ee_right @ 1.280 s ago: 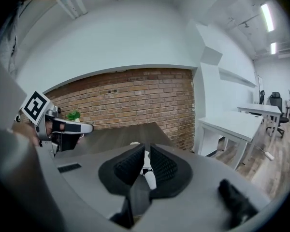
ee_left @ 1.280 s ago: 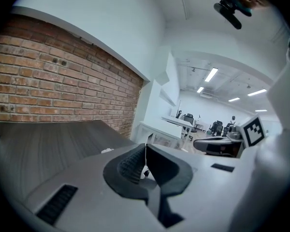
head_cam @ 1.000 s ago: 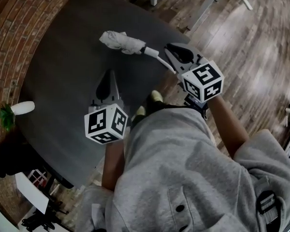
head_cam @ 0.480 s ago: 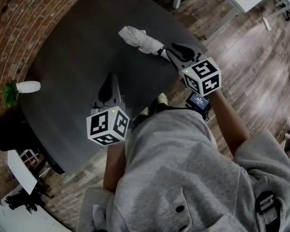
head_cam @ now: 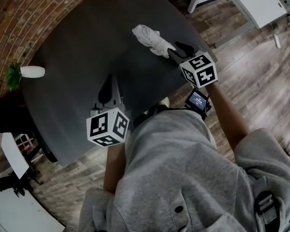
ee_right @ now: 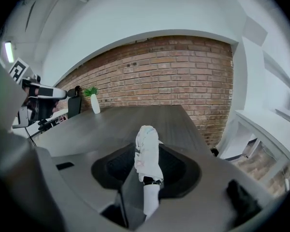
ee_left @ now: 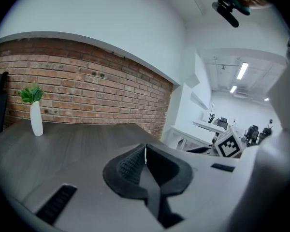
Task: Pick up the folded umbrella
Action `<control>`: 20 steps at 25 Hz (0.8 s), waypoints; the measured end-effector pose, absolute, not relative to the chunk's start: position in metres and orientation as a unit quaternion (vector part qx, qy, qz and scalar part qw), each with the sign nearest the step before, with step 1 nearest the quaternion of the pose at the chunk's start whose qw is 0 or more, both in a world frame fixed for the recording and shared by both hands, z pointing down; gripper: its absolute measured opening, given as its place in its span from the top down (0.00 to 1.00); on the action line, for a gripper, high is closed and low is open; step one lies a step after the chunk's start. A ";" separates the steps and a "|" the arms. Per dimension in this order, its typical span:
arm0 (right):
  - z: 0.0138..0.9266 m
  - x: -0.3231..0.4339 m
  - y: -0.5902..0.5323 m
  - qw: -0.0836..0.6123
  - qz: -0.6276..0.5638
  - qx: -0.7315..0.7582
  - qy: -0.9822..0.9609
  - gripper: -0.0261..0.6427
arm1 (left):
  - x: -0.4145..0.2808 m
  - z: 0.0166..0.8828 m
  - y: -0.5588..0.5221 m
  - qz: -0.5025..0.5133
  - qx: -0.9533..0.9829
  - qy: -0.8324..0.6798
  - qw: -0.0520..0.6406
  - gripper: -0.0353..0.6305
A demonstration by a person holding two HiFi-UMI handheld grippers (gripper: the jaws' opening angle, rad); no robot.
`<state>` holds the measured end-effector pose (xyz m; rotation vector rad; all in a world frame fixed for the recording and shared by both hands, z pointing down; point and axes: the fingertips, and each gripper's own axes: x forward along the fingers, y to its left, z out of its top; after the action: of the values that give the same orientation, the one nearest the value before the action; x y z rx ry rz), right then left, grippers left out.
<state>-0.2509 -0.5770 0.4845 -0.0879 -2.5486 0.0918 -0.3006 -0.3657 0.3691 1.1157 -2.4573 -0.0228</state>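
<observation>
Folded umbrella (head_cam: pixel 150 37) within right hand-held gripper (head_cam: pixel 176 51)

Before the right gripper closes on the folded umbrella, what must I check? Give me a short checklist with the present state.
1. Handle of white folded fabric umbrella lies between right gripper jaws: ok.
2. Right jaws apart, ready to close: ok.
3. Umbrella lies on dark grey wooden table: ok.
4. Left gripper shut, apart from umbrella: ok.
5. Grip point far enough along handle: cannot tell.
</observation>
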 end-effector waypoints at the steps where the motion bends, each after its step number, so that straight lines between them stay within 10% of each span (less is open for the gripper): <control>1: 0.488 -0.256 -0.577 0.294 0.037 -0.037 -0.954 0.74 | -0.302 0.369 -0.363 -0.009 0.399 -0.890 0.220 0.92; 20: 0.574 -0.327 -0.573 0.437 0.055 -0.118 -0.890 0.60 | -0.332 0.375 -0.321 -0.011 0.315 -0.920 0.233 0.92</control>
<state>-0.3270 -0.5732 0.5745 -0.2938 -2.2145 0.1370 -0.3317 -0.3214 0.3752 0.8654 -2.5268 -0.0311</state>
